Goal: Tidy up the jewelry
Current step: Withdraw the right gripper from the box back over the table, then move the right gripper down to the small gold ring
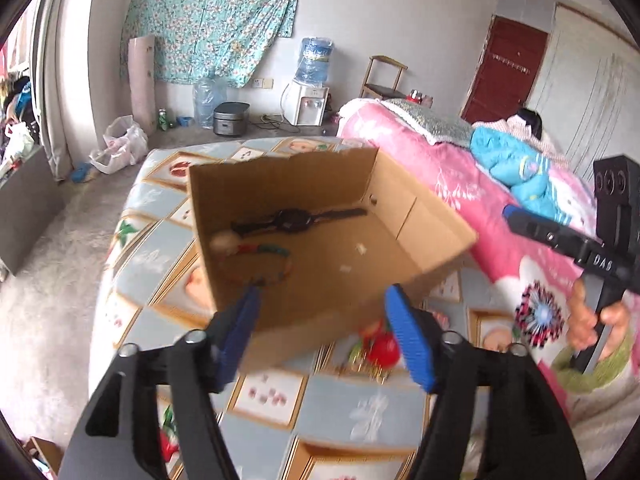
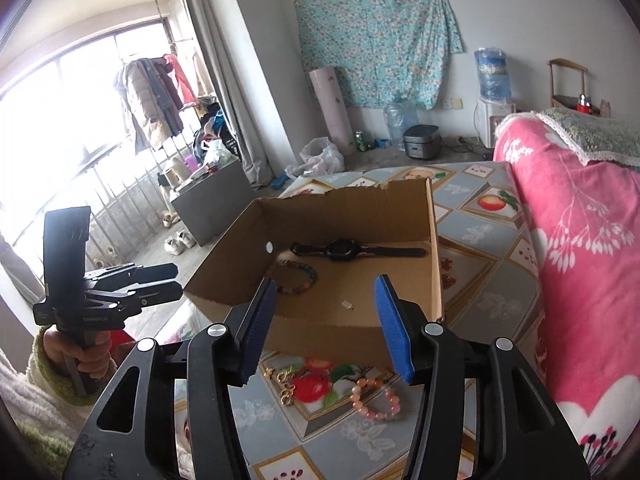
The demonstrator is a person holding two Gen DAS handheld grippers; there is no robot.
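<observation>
An open cardboard box [image 1: 396, 208] [image 2: 434, 240] stands on the patterned tablecloth. Inside lie a black watch [image 1: 296, 218] [image 2: 344, 249] and a multicoloured bead bracelet [image 1: 264, 256] [image 2: 298, 278]. In front of the box, on the cloth, lie a pink bead bracelet [image 2: 376, 398] and a small gold chain piece [image 2: 282, 384]. My left gripper [image 1: 324, 332] is open and empty, hovering at the box's near wall. My right gripper [image 2: 326, 328] is open and empty, above the near wall and the loose jewelry. Each gripper shows in the other's view, the left one [image 2: 160, 280] and the right one [image 1: 516, 216].
The table [image 1: 360, 400] has a tablecloth with fruit pictures. A pink blanket covers the bed [image 2: 580, 240] to the right of the table. A grey cabinet [image 2: 212, 208], bags, a water dispenser [image 1: 310, 96] and bottles stand on the floor beyond.
</observation>
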